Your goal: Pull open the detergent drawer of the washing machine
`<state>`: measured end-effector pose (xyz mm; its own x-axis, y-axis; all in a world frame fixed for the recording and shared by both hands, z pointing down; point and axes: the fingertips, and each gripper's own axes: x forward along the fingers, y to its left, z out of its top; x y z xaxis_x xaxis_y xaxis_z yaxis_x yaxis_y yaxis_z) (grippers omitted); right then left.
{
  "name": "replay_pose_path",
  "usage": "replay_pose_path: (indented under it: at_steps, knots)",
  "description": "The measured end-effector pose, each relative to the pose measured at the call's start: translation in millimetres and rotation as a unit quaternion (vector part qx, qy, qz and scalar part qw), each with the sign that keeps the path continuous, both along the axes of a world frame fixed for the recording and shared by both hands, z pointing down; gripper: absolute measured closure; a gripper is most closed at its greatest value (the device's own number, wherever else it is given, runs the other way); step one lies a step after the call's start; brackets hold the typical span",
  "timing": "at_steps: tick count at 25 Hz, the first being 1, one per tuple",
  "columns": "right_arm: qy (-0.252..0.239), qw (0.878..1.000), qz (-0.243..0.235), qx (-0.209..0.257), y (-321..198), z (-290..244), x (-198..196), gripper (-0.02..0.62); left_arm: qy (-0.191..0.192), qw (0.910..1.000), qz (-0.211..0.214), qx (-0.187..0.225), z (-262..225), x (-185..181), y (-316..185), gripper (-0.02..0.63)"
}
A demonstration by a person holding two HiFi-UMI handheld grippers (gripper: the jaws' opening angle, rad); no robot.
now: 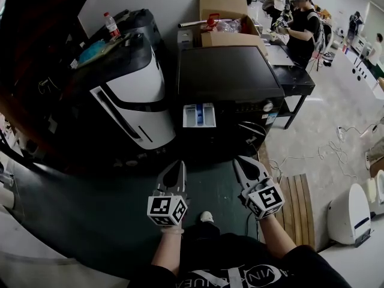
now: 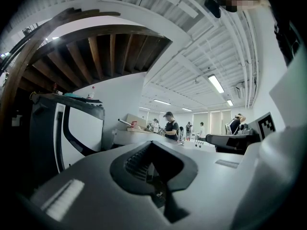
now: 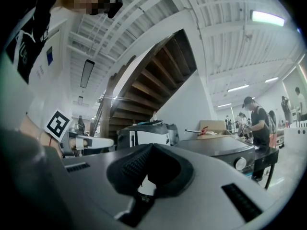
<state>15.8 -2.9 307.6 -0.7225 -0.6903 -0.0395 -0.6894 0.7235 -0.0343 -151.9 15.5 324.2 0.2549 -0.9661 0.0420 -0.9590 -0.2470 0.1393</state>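
A: Where is the drawer [image 1: 199, 115]?

B: At the top left corner of the washing machine's [image 1: 231, 74] front. It sticks out from the front panel towards the person, and its white and blue compartments show from above. I judge it already pulled open, or close to it.

A: And the two grippers?

B: Both are well apart from it, low over the dark floor mat [image 1: 102, 209] in front of the machine. The left gripper [image 1: 177, 167] has its jaws together with nothing between them. The right gripper [image 1: 241, 164] looks the same: jaws together and empty. Both point level, towards the machine.

A: What stands around it?

B: A cardboard box [image 1: 223, 23] sits at the back edge of the machine's top. A dial [image 1: 268, 106] is at the right end of the front panel. A white and black appliance [image 1: 129, 95] stands just beside the machine's left side. Cables [image 1: 312, 155] trail over the floor to the right.

A: What could go wrong from here?

B: A further pull could run the drawer hard against its stop or tug it off its rails. With the jaws together, a reach would only knock the drawer's front, not grip it. It juts out, so a gripper moving forward could knock it sideways or push it back in. A step to the right risks catching the cables.
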Motion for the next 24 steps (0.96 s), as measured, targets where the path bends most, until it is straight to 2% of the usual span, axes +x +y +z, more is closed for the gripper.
replay_pose_path:
  at_steps: [16,24]
  knots:
    - [-0.009,1.0,0.006,0.01,7.2,-5.7,4.6,0.583,-0.032,0.9992,-0.019,0.017,-6.1,-2.0,6.3,0.598]
    - [-0.011,1.0,0.008,0.011,12.7,-10.1,6.7,0.583,-0.036,0.9988,-0.026,0.02,-7.6,-0.5,14.2,0.597]
